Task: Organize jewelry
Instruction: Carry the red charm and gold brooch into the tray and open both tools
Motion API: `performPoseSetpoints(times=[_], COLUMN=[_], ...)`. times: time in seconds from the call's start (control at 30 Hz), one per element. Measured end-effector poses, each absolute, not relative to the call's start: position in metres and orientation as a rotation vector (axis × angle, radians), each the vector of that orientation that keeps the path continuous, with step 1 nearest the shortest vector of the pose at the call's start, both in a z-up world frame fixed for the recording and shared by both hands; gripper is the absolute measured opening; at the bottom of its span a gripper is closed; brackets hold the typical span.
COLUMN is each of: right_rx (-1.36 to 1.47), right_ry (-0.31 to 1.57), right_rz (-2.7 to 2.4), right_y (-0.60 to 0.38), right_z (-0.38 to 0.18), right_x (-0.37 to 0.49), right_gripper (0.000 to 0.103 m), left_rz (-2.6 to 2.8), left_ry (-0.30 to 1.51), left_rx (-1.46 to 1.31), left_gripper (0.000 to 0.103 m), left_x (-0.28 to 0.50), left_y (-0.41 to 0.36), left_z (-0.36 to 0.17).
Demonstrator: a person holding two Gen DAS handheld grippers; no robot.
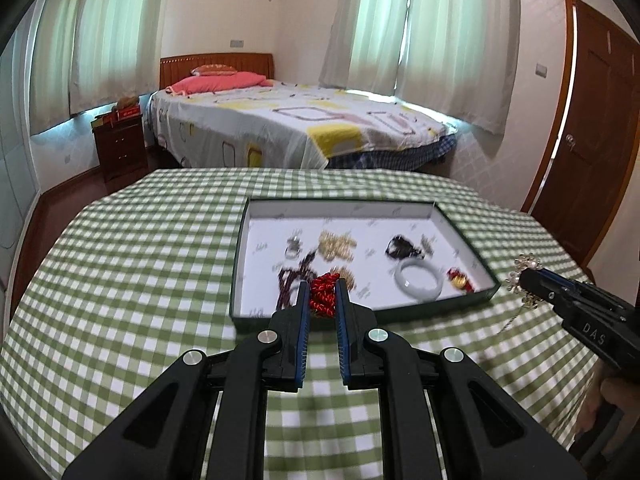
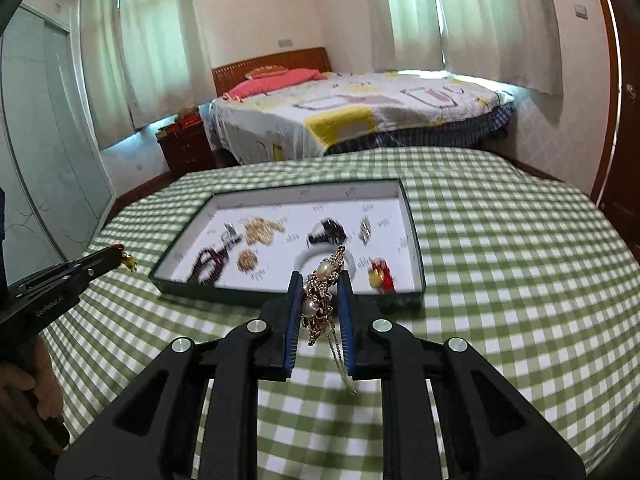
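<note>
Left claw (image 1: 323, 286): black arms, ribbed blue pads pinching a knotted red cord ornament (image 1: 322, 295). Right claw (image 2: 319, 278) clamps a gilt brooch (image 2: 320, 300) set with two pearls and small stones, fine chain dangling below. Both are held above the surface (image 2: 500, 248), draped in green-and-white gingham. Beyond, a shallow rectangular box (image 2: 416, 240), dark rim, white lining, holds a pale smooth bangle (image 1: 418, 283), gold chain heap (image 1: 337, 245), dark beads (image 1: 289, 280), red-gold charm (image 1: 459, 279). Farthest, a bed (image 1: 296, 128) with patterned sheet.
</note>
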State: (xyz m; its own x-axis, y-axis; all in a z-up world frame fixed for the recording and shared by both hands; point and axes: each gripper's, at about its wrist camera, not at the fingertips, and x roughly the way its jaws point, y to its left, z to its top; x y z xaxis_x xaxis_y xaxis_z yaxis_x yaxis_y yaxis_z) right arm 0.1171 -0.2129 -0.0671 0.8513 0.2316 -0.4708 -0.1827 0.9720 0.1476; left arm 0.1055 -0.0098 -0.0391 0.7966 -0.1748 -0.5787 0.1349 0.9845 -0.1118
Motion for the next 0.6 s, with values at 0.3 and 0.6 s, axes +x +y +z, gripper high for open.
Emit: performPoseSetpoints(times=[0.3, 0.6], right_rx=[0.075, 0.051], right_ry=[0.418, 0.36], right_rz=[0.242, 0.239], right_y=[-0.203, -0.201], right_z=[-0.033, -0.01], right_x=[0.144, 0.194], right_gripper=[0.018, 0.018], left_rz=[-0.181, -0.16], left_ry=[0.562, 0.543], left_rx=[-0.073, -0.084], left_gripper=[0.013, 0.013], left_x=[0.14, 0.194], left_y=[-0.02, -0.023], left_z=[-0.016, -0.01])
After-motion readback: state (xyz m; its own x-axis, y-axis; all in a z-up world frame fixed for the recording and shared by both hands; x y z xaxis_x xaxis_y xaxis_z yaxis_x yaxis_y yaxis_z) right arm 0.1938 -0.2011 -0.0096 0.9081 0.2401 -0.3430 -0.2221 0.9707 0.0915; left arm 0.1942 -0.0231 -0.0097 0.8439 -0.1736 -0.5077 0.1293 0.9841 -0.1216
